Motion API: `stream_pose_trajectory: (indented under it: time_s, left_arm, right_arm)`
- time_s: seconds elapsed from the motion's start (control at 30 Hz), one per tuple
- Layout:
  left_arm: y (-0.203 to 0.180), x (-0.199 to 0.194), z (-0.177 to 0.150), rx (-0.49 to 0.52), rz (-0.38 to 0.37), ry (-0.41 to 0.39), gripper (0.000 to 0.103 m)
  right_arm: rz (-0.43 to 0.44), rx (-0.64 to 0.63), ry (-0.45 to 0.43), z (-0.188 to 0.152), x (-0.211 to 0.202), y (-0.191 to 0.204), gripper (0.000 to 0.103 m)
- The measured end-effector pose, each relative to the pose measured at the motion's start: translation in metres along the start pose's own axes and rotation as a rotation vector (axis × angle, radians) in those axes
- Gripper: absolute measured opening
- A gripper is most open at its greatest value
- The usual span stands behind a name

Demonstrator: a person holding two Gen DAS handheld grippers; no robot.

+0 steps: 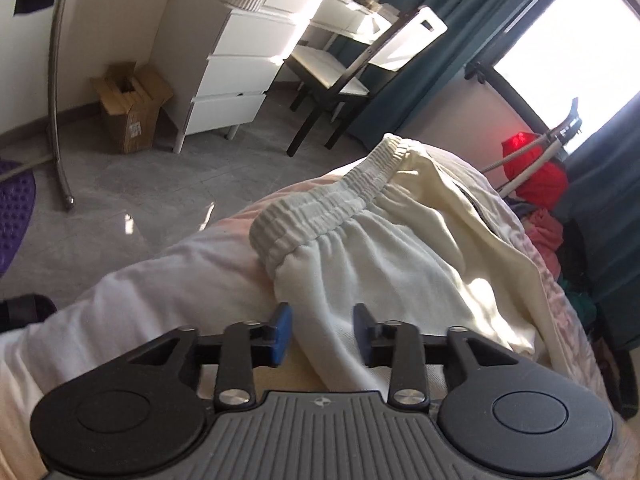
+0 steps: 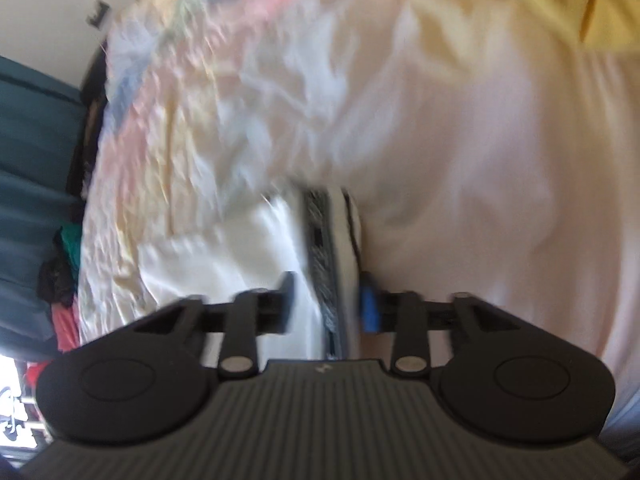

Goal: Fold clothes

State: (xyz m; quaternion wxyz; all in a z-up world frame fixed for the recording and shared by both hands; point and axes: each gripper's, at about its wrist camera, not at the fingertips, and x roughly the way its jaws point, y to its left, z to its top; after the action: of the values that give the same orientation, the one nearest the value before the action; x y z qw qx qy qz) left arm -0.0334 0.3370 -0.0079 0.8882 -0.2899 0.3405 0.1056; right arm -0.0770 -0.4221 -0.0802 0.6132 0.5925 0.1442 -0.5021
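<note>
My left gripper (image 1: 322, 334) gaping wide over cream elastic-waist cotton shorts (image 1: 384, 252), my right gripper (image 2: 328, 306) wide, blurred, straddling their zipped edge on the pink bed (image 2: 500, 160)

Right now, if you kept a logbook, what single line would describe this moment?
task: fold clothes | left gripper: open, over cream pants | right gripper: open, astride pants' edge, blurred | surface: bed

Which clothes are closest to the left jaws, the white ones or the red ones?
The white pants with the stretchy waistband; they lie right at the left gripper. The red clothes hang far back by the window.
</note>
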Motion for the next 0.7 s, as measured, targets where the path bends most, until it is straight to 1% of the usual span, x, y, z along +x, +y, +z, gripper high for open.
stream_pose_trajectory:
  time_s: [0.03, 0.07, 0.1, 0.17, 0.2, 0.23, 0.27, 0.3, 0.37, 0.43, 0.47, 0.53, 0.57, 0.6, 0.7]
  left_arm:
    - [-0.006, -0.008, 0.000, 0.044, -0.001, -0.017, 0.070]
    - [-0.013, -0.017, 0.000, 0.098, 0.001, -0.045, 0.073]
    - [-0.021, -0.025, -0.002, 0.147, 0.001, -0.070, 0.080]
    - [-0.039, -0.040, -0.006, 0.237, -0.010, -0.112, 0.082]
    - [-0.050, -0.045, -0.008, 0.274, -0.024, -0.123, 0.082]
    - [-0.062, -0.048, -0.012, 0.307, -0.039, -0.131, 0.082]
    - [-0.076, -0.051, -0.015, 0.340, -0.054, -0.138, 0.083]
    - [-0.089, -0.054, -0.019, 0.368, -0.068, -0.146, 0.084]
    - [-0.119, -0.057, -0.031, 0.402, -0.099, -0.162, 0.089]
    - [-0.150, -0.055, -0.045, 0.416, -0.138, -0.175, 0.098]
    - [-0.165, -0.053, -0.053, 0.420, -0.157, -0.177, 0.099]
    - [-0.195, -0.047, -0.069, 0.433, -0.191, -0.164, 0.100]
    - [-0.211, -0.041, -0.079, 0.445, -0.206, -0.159, 0.101]
    - [-0.228, -0.034, -0.089, 0.458, -0.221, -0.153, 0.103]
    - [-0.269, -0.013, -0.117, 0.482, -0.249, -0.129, 0.103]
  right_arm:
    - [0.015, -0.024, -0.055, 0.001, -0.009, 0.005, 0.062]
    - [0.032, -0.059, -0.114, 0.000, -0.019, 0.013, 0.064]
    - [0.053, -0.104, -0.171, -0.002, -0.029, 0.021, 0.064]
    - [0.122, -0.215, -0.252, -0.008, -0.048, 0.039, 0.065]
    - [0.164, -0.263, -0.269, -0.013, -0.054, 0.047, 0.065]
    - [0.210, -0.304, -0.267, -0.017, -0.059, 0.054, 0.067]
    - [0.262, -0.342, -0.242, -0.021, -0.060, 0.060, 0.067]
    - [0.320, -0.376, -0.190, -0.026, -0.058, 0.068, 0.067]
    - [0.442, -0.437, -0.039, -0.037, -0.045, 0.085, 0.067]
    - [0.530, -0.476, 0.125, -0.050, -0.026, 0.102, 0.067]
    - [0.560, -0.474, 0.197, -0.056, -0.017, 0.108, 0.067]
    - [0.603, -0.463, 0.346, -0.070, 0.005, 0.120, 0.067]
    - [0.610, -0.445, 0.414, -0.077, 0.017, 0.124, 0.067]
    - [0.606, -0.424, 0.473, -0.086, 0.026, 0.126, 0.067]
    - [0.572, -0.375, 0.616, -0.105, 0.059, 0.133, 0.067]
